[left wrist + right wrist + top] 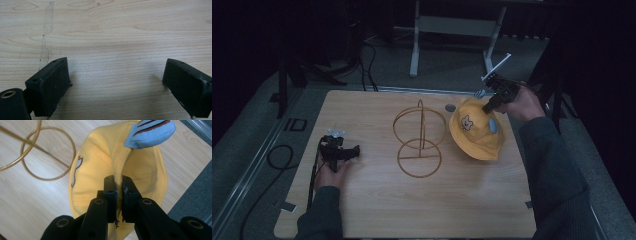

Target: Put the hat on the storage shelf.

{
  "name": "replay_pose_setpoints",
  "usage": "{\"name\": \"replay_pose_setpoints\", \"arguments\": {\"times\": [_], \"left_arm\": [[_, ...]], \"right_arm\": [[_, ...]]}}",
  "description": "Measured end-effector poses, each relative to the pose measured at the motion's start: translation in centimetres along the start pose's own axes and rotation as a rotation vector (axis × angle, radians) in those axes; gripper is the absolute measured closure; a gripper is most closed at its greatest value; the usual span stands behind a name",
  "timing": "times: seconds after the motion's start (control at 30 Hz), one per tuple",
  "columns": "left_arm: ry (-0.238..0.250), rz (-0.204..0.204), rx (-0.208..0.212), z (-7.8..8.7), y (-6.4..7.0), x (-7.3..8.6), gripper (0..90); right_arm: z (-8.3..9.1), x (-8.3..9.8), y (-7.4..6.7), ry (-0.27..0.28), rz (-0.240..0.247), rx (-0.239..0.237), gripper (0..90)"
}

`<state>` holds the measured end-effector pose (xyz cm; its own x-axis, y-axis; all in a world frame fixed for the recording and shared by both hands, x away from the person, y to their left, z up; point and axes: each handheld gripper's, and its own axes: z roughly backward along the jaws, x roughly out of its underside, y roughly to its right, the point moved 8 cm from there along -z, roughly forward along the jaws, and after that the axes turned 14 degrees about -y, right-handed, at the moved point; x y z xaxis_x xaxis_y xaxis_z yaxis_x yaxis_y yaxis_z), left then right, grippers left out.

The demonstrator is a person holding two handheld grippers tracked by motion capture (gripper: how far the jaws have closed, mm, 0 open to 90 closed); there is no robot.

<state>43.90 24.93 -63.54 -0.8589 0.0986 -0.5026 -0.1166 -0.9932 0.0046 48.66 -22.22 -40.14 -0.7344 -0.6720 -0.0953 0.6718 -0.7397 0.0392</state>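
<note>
A yellow child's hat (pixel 475 131) with a bear face and a blue ear (pixel 150 133) lies at the right of the wooden table (pixel 377 210). My right gripper (pixel 488 106) is shut on a pinched fold of the hat's crown (pixel 119 182), its jaws (pixel 119 185) squeezing the cloth between them. A gold wire stand (pixel 418 141) of rings on a post stands at the table's middle, left of the hat (pixel 100 157). My left gripper (pixel 354 151) rests low over the table at the left, open, with bare wood between its jaws (pixel 116 77).
A strip of clear tape (pixel 46 37) lies on the wood ahead of the left gripper. A small grey round thing (pixel 450 107) sits on the table behind the hat. Cables (pixel 277 160) trail off the table's left side. A metal frame (pixel 452 30) stands beyond the far edge.
</note>
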Motion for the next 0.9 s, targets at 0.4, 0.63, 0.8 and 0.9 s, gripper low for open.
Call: {"name": "replay_pose_setpoints", "arguments": {"times": [0.4,0.63,0.8,0.9], "left_arm": [[0.000,0.000,0.000,0.0,0.0,0.0,7.3],[-0.001,0.000,0.000,0.0,0.0,0.0,7.3],[0.000,0.000,0.000,0.0,0.0,0.0,7.3],[-0.001,0.001,0.001,0.0,0.0,0.0,7.3]], "right_arm": [[1.5,0.3,-1.0,0.014,0.092,0.040,84.4],[2.6,0.3,-1.4,0.040,0.148,0.037,84.4],[3.2,0.4,-1.6,0.047,0.190,0.034,84.4],[3.5,0.6,-1.7,0.049,0.207,0.037,84.3]]}}
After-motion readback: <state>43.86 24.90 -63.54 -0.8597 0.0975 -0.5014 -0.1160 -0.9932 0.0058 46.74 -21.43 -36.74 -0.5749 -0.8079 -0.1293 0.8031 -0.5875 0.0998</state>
